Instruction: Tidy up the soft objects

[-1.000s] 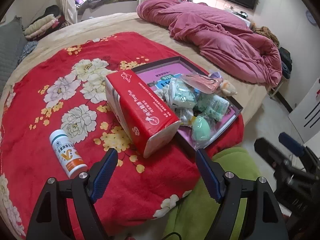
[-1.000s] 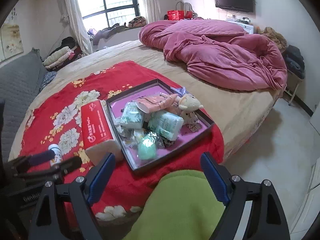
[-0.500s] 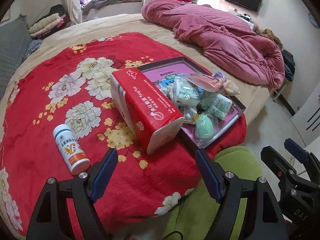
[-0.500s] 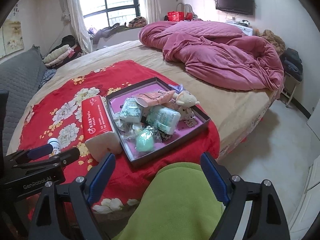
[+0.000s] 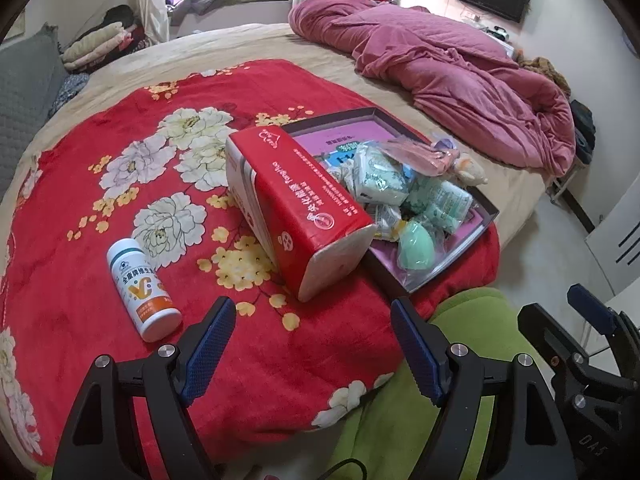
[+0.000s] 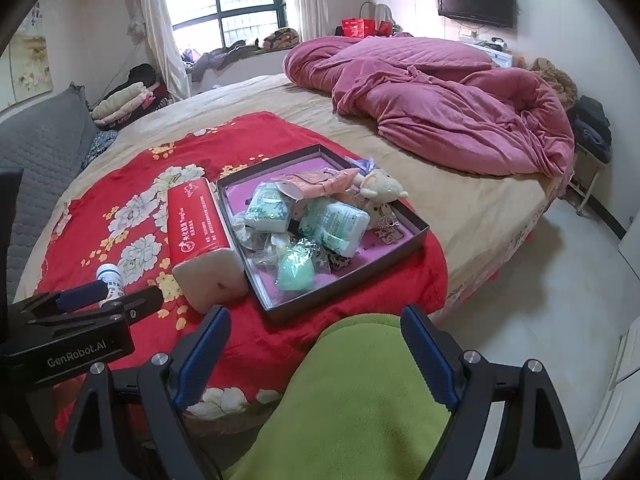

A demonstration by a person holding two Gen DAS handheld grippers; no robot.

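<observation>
Left wrist view: left gripper (image 5: 310,334) stood wide, empty. The red tissue pack (image 5: 294,210) lay straight ahead just beyond the tips, long axis running away up-left, leaning on the tray (image 5: 490,210) rim. A pill bottle (image 5: 142,290) lay off to the left.

Right wrist view: right gripper (image 6: 316,342) also wide, empty, above a green cloth (image 6: 352,396). The tissue pack (image 6: 200,228) sat ahead-left, nearer the left gripper (image 6: 80,300). Soft packets (image 6: 334,222) filled the tray (image 6: 416,224).

Daylit bedroom: round bed (image 6: 460,200), curtained window (image 6: 236,0), wall television (image 6: 474,0).
</observation>
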